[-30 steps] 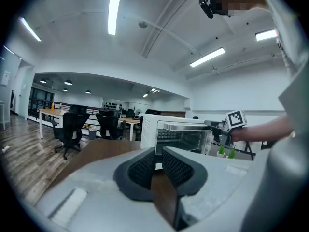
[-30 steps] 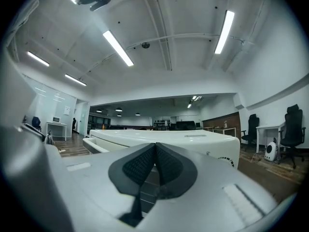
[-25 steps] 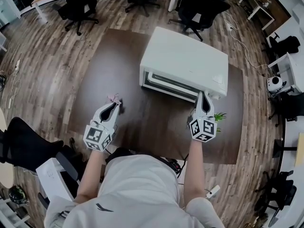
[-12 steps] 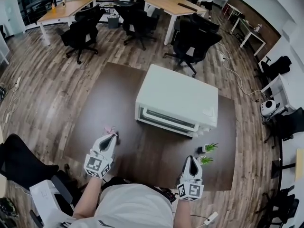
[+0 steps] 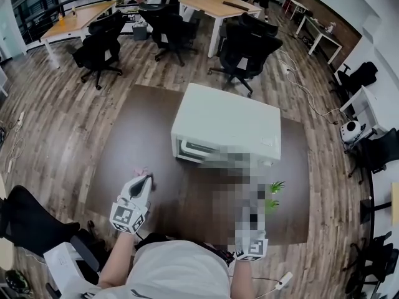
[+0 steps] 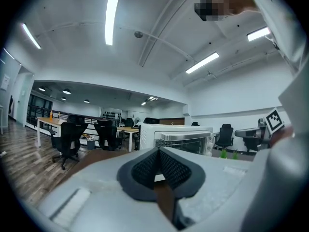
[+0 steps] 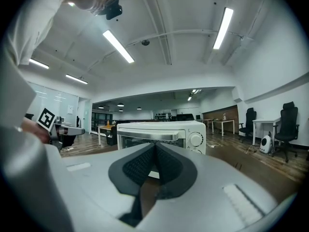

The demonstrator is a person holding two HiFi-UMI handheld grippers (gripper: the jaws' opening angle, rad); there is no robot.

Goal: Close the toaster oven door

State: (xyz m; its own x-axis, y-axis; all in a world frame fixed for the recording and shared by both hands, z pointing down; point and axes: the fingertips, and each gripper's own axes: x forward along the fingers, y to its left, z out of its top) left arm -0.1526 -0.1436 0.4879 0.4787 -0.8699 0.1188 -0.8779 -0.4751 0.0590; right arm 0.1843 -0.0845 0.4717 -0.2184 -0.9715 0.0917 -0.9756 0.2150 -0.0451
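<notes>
while the toaster oven (image 5: 224, 123) sits with its door shut, left gripper (image 5: 147, 179) and right gripper (image 7: 155, 147) hang apart from it, jaws together, empty.

The person wears a pale grey short-sleeved top (image 5: 177, 273), which fills the bottom centre of the head view. The left gripper (image 5: 148, 179) and the right gripper (image 7: 155, 148) share one build: smooth light-grey shells that taper to a point, each lined at the tip with black pads (image 6: 145, 166) bearing a fine mesh texture. A small ribbed pale strip (image 7: 244, 204) is set into the shell at the lower right of the right gripper view. Each gripper carries a white cube printed with black square markers, the left cube (image 5: 129, 217) at lower left and the right cube (image 5: 252, 249) at lower right.
</notes>
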